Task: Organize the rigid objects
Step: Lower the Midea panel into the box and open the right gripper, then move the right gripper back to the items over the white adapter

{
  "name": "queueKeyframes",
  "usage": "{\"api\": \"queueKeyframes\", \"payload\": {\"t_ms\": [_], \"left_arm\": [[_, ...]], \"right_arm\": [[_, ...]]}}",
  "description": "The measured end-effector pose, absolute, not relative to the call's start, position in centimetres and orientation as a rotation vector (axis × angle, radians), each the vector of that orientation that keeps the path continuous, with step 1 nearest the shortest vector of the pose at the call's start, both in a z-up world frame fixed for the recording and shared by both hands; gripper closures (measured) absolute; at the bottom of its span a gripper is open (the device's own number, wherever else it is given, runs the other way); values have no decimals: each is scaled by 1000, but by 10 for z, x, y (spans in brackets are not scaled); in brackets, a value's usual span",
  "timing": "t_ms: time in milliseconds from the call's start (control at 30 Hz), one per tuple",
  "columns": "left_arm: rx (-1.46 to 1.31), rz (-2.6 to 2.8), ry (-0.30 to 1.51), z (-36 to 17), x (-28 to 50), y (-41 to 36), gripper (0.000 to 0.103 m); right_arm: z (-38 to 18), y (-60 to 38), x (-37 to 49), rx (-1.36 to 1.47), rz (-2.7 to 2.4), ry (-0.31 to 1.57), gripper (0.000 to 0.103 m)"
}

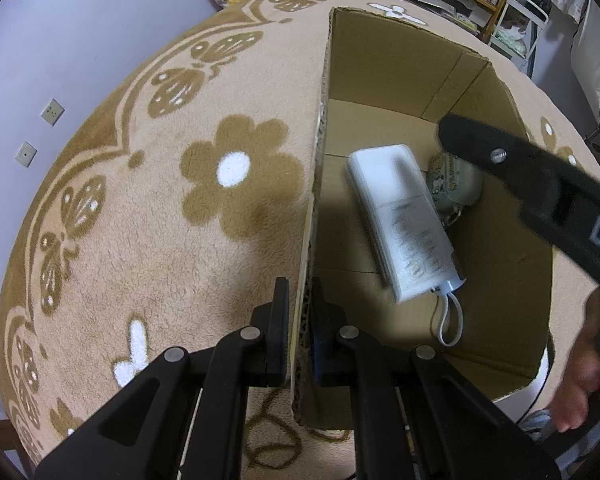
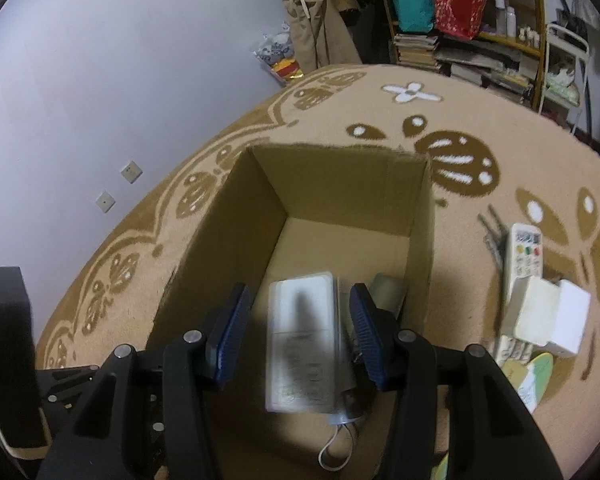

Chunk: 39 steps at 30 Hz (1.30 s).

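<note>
An open cardboard box [image 1: 320,128] stands on the patterned rug; it also shows in the right wrist view [image 2: 236,208]. Inside lie a white power bank [image 1: 404,224] with a short white cable and a round patterned object [image 1: 452,184]. My left gripper [image 1: 300,320] is shut on the box's near left wall. My right gripper [image 2: 300,324] is open and empty, above the power bank [image 2: 304,340] in the box. A right finger [image 1: 500,152] reaches over the box in the left wrist view.
On the rug right of the box lie a white remote [image 2: 524,256], a white block [image 2: 552,316], a thin metal tool [image 2: 490,228] and some cards [image 2: 536,372]. Shelves [image 2: 460,20] with books and bags stand at the back. A wall [image 2: 100,80] lies to the left.
</note>
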<state>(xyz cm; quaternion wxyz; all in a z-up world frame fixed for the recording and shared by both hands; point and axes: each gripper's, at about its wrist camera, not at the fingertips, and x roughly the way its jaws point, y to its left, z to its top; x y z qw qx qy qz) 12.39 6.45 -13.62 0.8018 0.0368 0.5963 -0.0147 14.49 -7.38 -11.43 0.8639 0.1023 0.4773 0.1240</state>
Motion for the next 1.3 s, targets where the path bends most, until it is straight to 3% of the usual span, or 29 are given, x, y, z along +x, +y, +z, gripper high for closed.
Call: {"api": "queueKeyframes", "payload": {"t_ms": [333, 767, 1300], "left_arm": [[78, -31, 1277, -134, 124, 66, 94], [79, -32, 1277, -135, 124, 66, 94], [70, -34, 1282, -135, 124, 66, 94]], "right_arm": [[-72, -91, 133, 160, 152, 900, 1], [-80, -154, 140, 226, -11, 891, 0], [-129, -228, 137, 396, -125, 955, 2]]}}
